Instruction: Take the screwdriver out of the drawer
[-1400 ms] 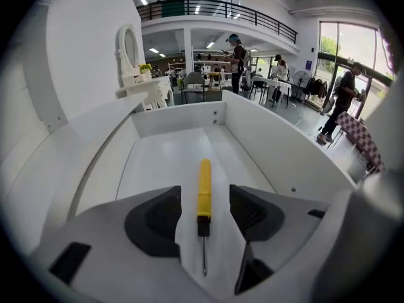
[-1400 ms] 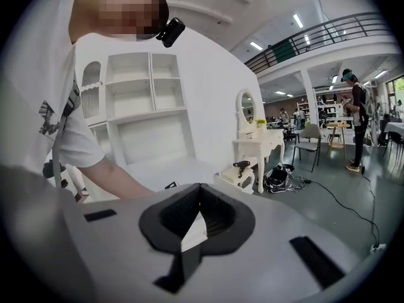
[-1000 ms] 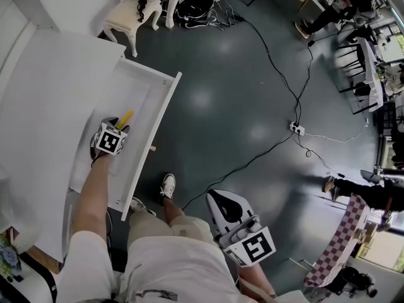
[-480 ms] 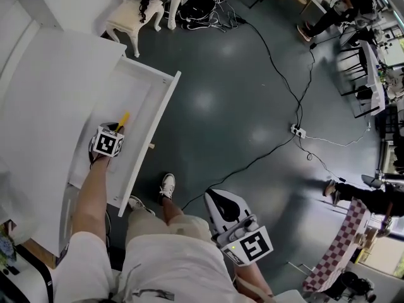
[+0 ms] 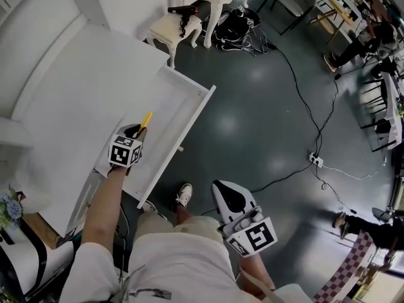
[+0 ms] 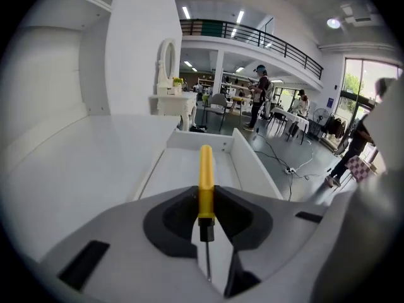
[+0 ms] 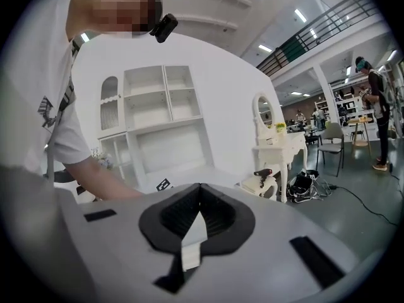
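The left gripper (image 6: pixel 205 202) is found clamped on the screwdriver (image 6: pixel 206 172) at the base of its yellow handle. The handle is pointed ahead, and the thin shaft is run back between the jaws. In the head view it is held left of centre, over the open white drawer (image 5: pixel 189 126). The right gripper (image 7: pixel 197 214) is noted at lower centre, jaws together, with nothing between them.
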A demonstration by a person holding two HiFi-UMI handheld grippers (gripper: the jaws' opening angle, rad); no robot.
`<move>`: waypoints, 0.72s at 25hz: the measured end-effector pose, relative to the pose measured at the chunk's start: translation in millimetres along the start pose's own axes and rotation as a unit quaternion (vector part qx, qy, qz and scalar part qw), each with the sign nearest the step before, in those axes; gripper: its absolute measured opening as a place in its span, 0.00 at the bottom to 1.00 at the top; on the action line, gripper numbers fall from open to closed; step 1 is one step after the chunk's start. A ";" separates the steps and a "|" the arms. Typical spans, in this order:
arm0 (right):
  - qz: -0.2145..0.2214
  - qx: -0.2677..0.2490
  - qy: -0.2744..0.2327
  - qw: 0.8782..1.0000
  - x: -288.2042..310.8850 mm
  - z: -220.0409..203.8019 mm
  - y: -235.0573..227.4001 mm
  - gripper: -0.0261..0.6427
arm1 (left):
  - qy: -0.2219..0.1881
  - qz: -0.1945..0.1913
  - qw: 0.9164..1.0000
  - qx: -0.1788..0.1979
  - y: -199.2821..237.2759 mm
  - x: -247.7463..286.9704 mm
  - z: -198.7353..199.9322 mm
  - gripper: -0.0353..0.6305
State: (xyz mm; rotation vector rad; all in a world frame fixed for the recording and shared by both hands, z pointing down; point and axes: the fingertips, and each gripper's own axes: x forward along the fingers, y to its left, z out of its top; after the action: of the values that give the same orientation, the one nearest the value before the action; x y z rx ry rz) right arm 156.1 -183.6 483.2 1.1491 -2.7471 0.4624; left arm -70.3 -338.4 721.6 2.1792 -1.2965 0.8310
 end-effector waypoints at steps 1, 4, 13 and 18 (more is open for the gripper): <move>0.007 -0.004 -0.002 1.000 4.2 3.1 3.9 0.06 | -0.011 0.002 1.000 -0.002 1.0 -11.2 2.8 0.18; 0.024 -0.016 -0.008 1.000 18.3 9.2 14.2 0.06 | -0.042 0.009 0.999 -0.007 7.8 -43.3 11.0 0.18; 0.071 -0.046 -0.024 0.996 54.8 41.8 82.6 0.06 | -0.135 0.057 0.988 -0.048 40.7 -161.3 27.0 0.18; 0.087 -0.060 -0.030 0.994 65.6 53.1 119.7 0.06 | -0.187 0.084 0.977 -0.065 60.0 -225.6 27.8 0.18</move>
State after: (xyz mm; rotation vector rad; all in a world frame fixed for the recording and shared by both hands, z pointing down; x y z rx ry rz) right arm 24.8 -165.7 420.7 0.9155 -2.8958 0.2798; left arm -200.2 -246.2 548.7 2.2129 -1.6825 0.3883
